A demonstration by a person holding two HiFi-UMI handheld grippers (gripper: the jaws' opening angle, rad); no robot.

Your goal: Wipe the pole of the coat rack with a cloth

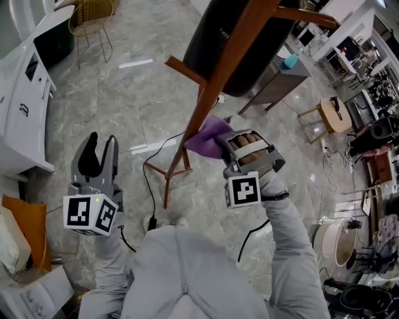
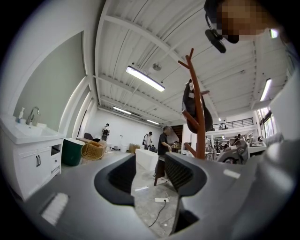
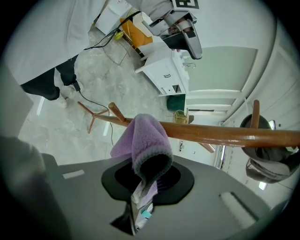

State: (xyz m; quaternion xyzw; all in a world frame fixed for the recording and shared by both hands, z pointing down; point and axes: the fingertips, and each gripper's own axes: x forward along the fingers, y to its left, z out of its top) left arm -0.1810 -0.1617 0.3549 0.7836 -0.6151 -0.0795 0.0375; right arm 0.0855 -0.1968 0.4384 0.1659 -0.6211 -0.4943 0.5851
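Observation:
The wooden coat rack pole (image 1: 215, 84) rises from its legs on the floor toward the top of the head view; in the right gripper view the pole (image 3: 220, 133) runs across the picture. A purple cloth (image 1: 209, 138) is pressed against the pole's lower part. My right gripper (image 1: 229, 144) is shut on the cloth (image 3: 143, 143), which folds over the pole. My left gripper (image 1: 98, 156) stands open and empty at the left, well apart from the pole (image 2: 200, 126). A dark bag (image 1: 234, 43) hangs on the rack.
White sink cabinet (image 1: 25, 99) at the left. A black cable (image 1: 149, 177) and power strip (image 2: 161, 200) lie on the marble floor near the rack's legs (image 1: 169, 171). Wicker chair (image 1: 93, 19) at the back. Stools, tables and clutter (image 1: 349, 124) crowd the right side.

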